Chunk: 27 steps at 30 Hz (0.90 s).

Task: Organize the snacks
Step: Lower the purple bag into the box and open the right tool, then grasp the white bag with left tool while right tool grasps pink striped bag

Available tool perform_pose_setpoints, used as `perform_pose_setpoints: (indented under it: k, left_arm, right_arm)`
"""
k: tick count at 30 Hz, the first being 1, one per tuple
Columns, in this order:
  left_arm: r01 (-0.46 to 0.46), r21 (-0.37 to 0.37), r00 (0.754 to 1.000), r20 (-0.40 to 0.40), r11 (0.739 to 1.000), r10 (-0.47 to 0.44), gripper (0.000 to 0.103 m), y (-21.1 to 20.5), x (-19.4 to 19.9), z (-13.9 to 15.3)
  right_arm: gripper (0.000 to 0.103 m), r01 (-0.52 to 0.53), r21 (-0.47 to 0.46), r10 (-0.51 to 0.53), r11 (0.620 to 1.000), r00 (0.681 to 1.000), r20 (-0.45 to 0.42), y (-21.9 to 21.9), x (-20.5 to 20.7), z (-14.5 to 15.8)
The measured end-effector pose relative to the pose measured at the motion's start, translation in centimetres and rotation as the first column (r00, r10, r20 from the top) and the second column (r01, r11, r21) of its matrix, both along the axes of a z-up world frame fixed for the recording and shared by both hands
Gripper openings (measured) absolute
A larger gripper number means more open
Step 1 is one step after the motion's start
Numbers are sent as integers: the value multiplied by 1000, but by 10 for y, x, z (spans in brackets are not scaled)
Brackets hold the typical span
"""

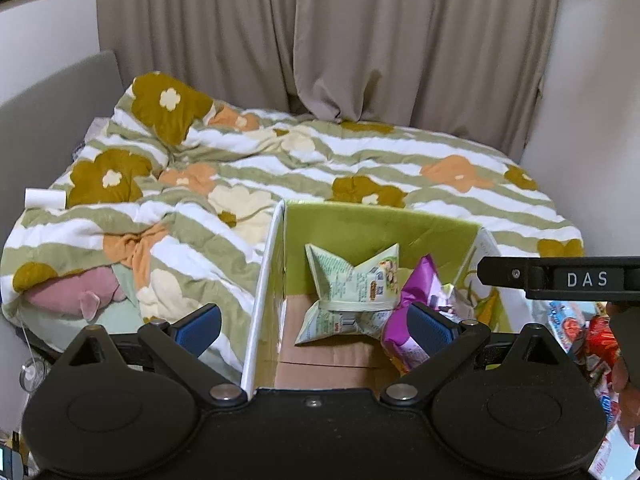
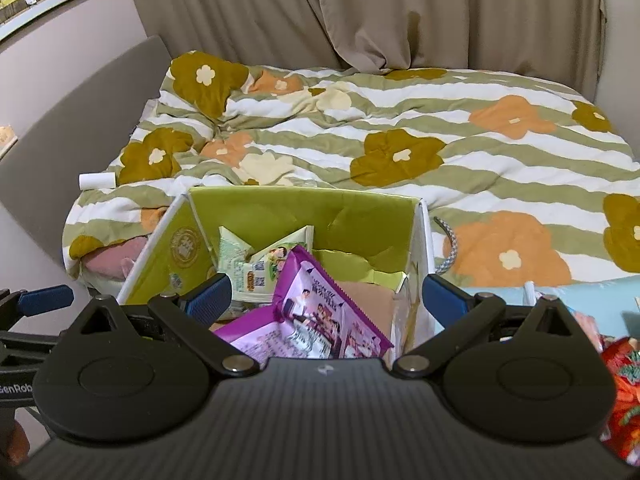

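Right tool point(image 2: 324, 300) released, spread wide above the purple packet point(image 2: 308, 316) lying in the box point(image 2: 304, 204); left tool point(image 1: 314, 322) released, straddling the box's left wall; green packet point(image 1: 352, 280) behind; bed point(image 1: 360, 168) beyond.

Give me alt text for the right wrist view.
The right tool stands open and empty above a green cardboard box holding a purple snack bag and a pale green snack bag. Behind lies a floral striped duvet and beige curtains.
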<state>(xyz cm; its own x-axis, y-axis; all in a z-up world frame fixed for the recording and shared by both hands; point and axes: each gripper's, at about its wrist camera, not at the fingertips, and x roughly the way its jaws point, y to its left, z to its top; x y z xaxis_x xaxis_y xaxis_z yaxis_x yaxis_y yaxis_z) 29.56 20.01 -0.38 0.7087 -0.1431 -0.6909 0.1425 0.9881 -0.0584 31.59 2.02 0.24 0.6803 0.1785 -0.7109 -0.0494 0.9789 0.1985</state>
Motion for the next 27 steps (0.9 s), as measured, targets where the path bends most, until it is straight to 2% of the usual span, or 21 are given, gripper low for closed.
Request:
perform_pose_setpoints:
  k: [7,15,23,27]
  left_arm:
    - [69,-19,995,75,997,-67,101,-1,-26,19]
    - [186,-46,976,128,982,-178,101,-23,-53,27]
    - [271,-52,954,151,961,-260,101,-71,-86,31]
    - [261,-51,955,159,964,-250,101,-108,-105,27]
  right_arm:
    - [103,42,-22,-41,999,997,60,3,-41,24]
    - [103,162,-40,-156,986,981,120,-16,-102,47]
    - [103,242,-53,-232,969,961,148,-71,-158,53]
    - [103,259,-75,-244,963,956,160,-114,-182,48]
